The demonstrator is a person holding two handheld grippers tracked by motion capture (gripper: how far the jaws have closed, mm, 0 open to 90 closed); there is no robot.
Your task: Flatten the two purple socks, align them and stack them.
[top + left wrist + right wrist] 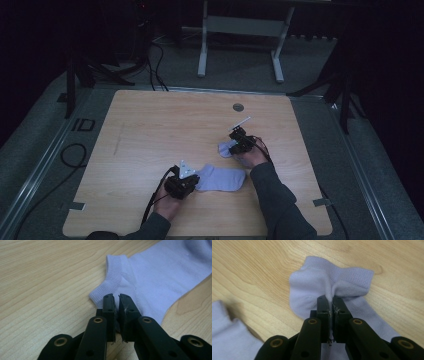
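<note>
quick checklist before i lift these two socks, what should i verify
1. Left gripper shut on the near sock by its cuff: ok, fabric is pinched between the jaws.
2. Right gripper shut on the far sock: ok, cloth bunches up at the jaws.
3. Each gripper holds one sock alone: ok in the high view, the two socks lie apart.
4. How deep the left grip sits: cannot tell, only an edge of fabric shows between the jaws.
5. Table around the socks free of clutter: ok.
6. Cables clear of the socks: ok, they trail back along the forearms.
</note>
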